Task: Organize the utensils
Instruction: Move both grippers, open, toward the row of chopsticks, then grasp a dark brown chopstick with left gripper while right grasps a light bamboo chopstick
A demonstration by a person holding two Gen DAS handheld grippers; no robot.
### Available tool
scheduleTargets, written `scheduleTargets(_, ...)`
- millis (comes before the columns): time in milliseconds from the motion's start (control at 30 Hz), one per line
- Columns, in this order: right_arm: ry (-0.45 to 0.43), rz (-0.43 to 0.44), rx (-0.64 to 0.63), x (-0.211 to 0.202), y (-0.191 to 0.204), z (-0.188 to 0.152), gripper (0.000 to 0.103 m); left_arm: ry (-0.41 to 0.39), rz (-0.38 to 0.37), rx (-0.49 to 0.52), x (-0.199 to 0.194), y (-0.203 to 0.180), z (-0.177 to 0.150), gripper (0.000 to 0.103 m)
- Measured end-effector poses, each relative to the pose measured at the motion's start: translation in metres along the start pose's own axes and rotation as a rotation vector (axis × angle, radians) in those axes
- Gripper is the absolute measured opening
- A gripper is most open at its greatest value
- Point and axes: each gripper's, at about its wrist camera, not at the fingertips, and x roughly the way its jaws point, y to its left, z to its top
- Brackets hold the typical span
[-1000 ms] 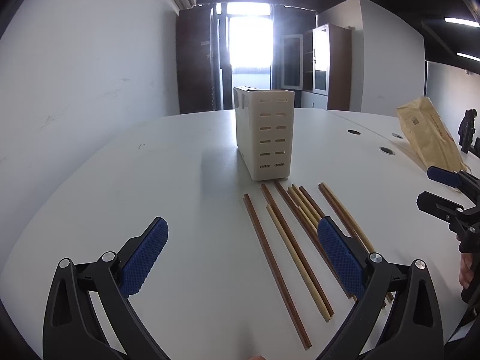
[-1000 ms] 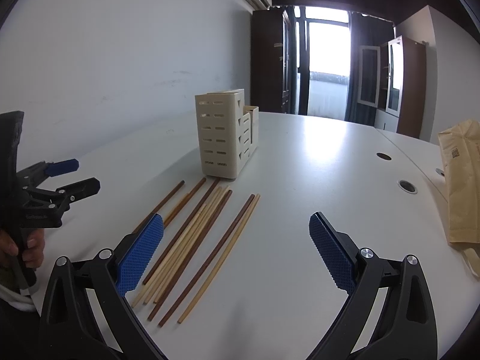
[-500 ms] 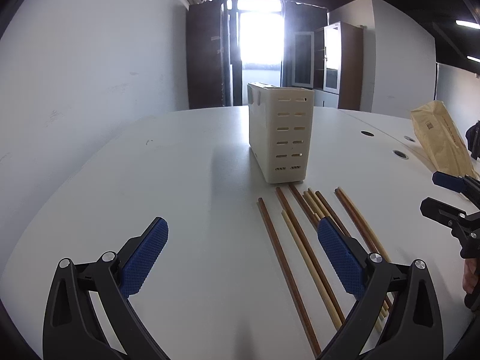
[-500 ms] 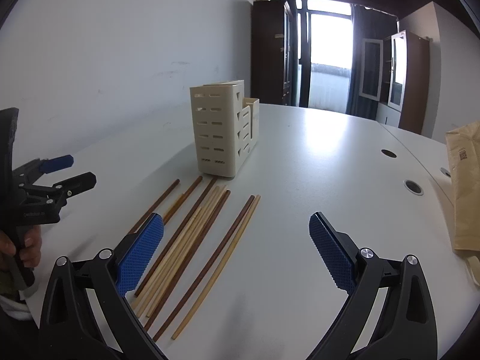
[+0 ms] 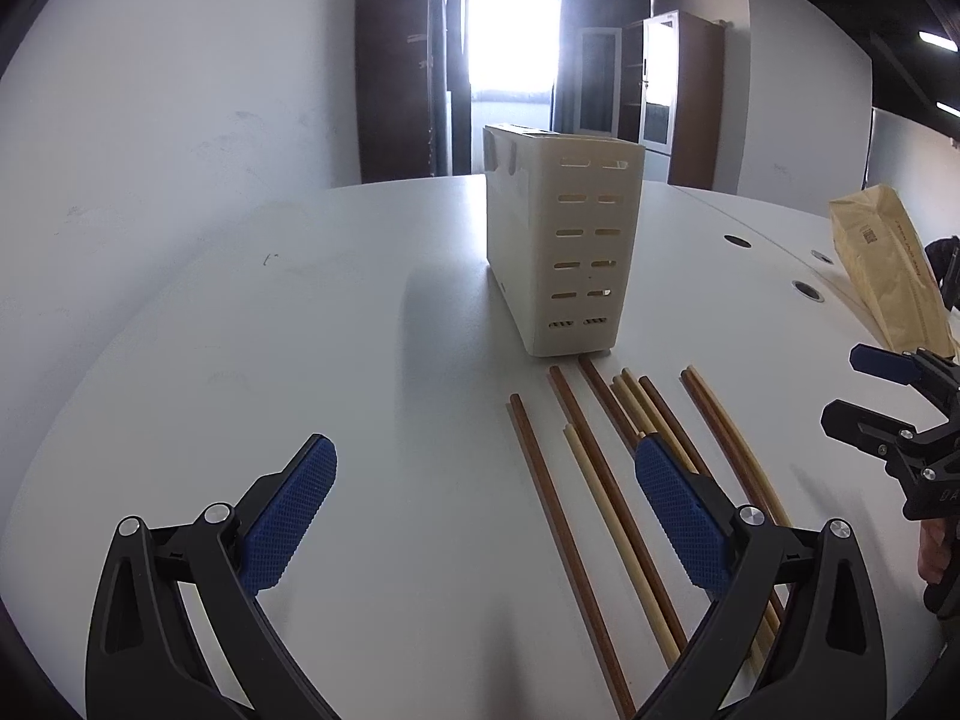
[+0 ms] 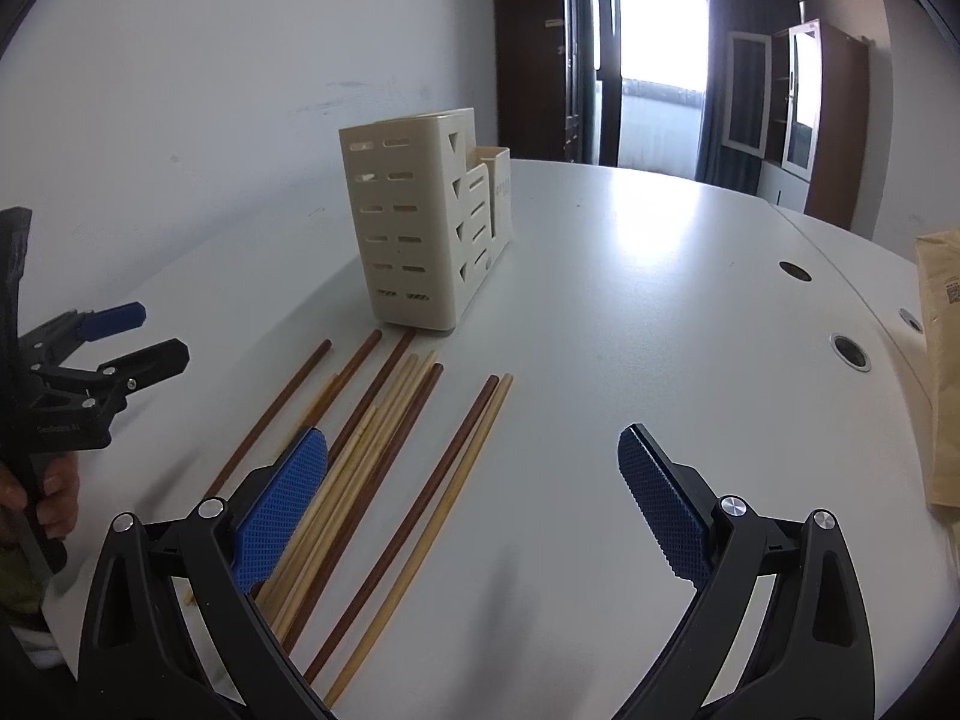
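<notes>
Both claws spread wide and empty: left gripper [image 5: 483,489] low in the left wrist view, blue pads apart over bare table [image 5: 360,360], its right pad [image 5: 681,519] overlapping the chopsticks; right gripper [image 6: 474,483] low in the right wrist view, left pad [image 6: 282,501] over the sticks' near ends. Also seen from the side, each in the other's view, jaws parted: left one at the far left edge, right one at the far right edge. Chopsticks [image 6: 384,438] loose on the table, dark brown and pale ones mixed, running from lower centre up toward the holder [image 6: 420,240]; a brown and pale pair [image 6: 462,468] slightly apart, right of the main bunch. Holder upright above centre, cream, slotted, stepped compartments; nothing seen sticking out of its top, though the inside stays hidden. Brown paper bag [image 5: 882,276] at the right edge, well apart. Judged progress: barely begun. Nothing gripped, no stick lifted, none visibly stowed. Left to do, seemingly everything: pick up sticks, perhaps sort by colour, stand them in the holder.
</notes>
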Motion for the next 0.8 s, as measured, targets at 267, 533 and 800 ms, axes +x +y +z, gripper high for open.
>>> scheduleTargets(267,0.057,-0.031,0.001,0.023,-0.009,0.013,0.098,0.059,-0.020,-0.003,0.025,0.004,0.012,0.093)
scheduleTargets(533,0.109,-0.043,0.030,0.045,-0.019,0.018,0.095,0.089,-0.012,0.009,0.041,0.003,0.023,0.093)
scheduleTargets(800,0.167,-0.056,0.038,0.069,-0.021,0.023,0.083,0.137,-0.011,0.006,0.061,0.002,0.027,0.091)
